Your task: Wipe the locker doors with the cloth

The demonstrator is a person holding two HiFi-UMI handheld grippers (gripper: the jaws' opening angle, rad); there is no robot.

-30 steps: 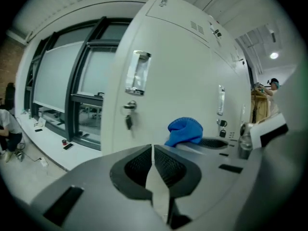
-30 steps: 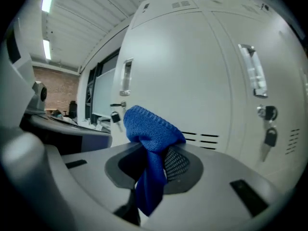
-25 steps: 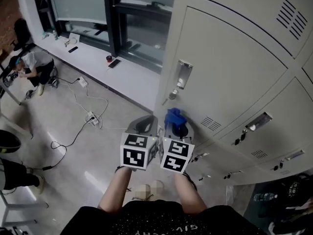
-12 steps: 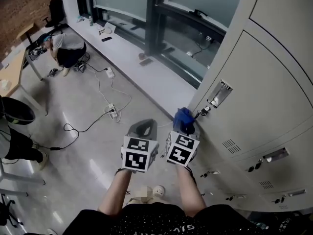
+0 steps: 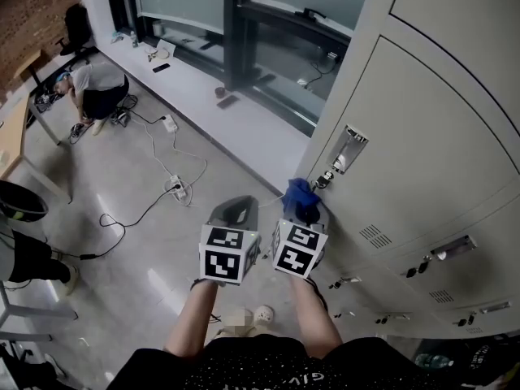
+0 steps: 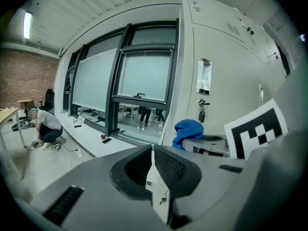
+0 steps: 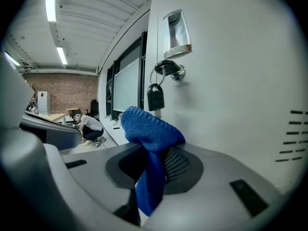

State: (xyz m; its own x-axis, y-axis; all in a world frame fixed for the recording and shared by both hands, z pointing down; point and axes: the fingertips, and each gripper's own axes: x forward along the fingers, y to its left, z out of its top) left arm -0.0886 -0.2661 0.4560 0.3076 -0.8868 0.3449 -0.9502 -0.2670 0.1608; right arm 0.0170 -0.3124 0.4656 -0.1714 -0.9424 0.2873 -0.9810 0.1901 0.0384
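Observation:
A blue knitted cloth (image 7: 150,143) is pinched between the jaws of my right gripper (image 5: 302,205), bunched up and sticking out at the tip; the same cloth (image 5: 299,195) hangs just short of a grey locker door (image 5: 422,161). That door carries a metal handle (image 5: 348,148) and a lock with a key and black fob (image 7: 155,96). My left gripper (image 5: 234,212) is beside the right one, further from the lockers, its jaws closed together with nothing between them. The cloth (image 6: 186,130) also shows at the right of the left gripper view.
Further locker doors with vents and handles (image 5: 443,248) run below and to the right. Dark window frames (image 5: 244,23) and a white sill stand to the left. Cables and a power strip (image 5: 175,187) lie on the floor. A person (image 5: 89,88) crouches at far left.
The view has swung from the lockers toward the window and floor, then settled. Both grippers stay side by side, and the cloth now sits close under the door's lock.

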